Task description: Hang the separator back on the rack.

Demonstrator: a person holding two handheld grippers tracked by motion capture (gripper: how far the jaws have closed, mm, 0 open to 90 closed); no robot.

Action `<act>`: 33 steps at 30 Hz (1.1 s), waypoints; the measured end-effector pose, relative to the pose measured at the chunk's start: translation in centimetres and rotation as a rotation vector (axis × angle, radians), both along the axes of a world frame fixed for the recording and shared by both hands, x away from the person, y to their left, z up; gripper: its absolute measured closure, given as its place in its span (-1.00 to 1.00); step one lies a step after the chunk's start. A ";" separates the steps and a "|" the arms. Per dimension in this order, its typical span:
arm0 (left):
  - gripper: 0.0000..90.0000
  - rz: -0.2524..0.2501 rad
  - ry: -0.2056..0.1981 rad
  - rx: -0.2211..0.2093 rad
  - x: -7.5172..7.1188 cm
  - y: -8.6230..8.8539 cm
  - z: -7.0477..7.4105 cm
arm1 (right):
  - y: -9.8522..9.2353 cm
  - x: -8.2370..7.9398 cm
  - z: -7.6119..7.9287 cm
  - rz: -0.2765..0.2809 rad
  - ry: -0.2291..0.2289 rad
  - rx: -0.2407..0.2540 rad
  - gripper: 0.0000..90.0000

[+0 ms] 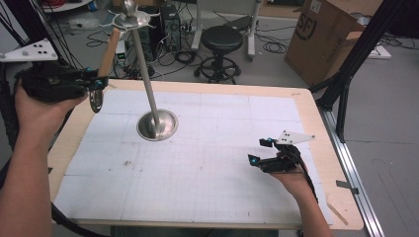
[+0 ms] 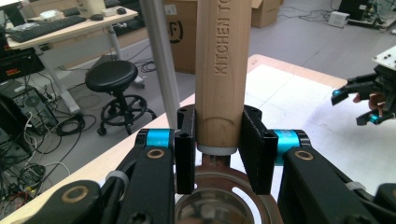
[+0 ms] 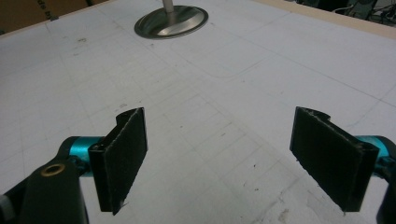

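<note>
While the left tool (image 1: 97, 83) grips the wooden-handled utensil (image 1: 107, 55), the steel stand (image 1: 148, 84) rises just beside.

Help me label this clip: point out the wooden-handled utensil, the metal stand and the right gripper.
wooden-handled utensil (image 2: 219, 70): left gripper view, on its wooden handle above the jaws.
metal stand (image 1: 157, 124): high view, on its round base.
right gripper (image 3: 217, 161): right gripper view, midway between its open jaws.

one utensil (image 2: 219, 70), one stand (image 1: 157, 123), two hand-held grippers.
</note>
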State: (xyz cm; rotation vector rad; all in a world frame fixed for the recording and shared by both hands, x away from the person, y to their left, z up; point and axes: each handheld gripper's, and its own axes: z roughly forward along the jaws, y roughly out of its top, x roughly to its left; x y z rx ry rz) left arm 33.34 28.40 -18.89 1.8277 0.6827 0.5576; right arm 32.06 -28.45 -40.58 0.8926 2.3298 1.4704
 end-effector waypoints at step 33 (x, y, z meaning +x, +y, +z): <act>0.53 0.121 0.042 -0.072 2.9 2.8 -0.6 | -0.3 0.0 0.1 -0.007 -0.004 0.012 -0.59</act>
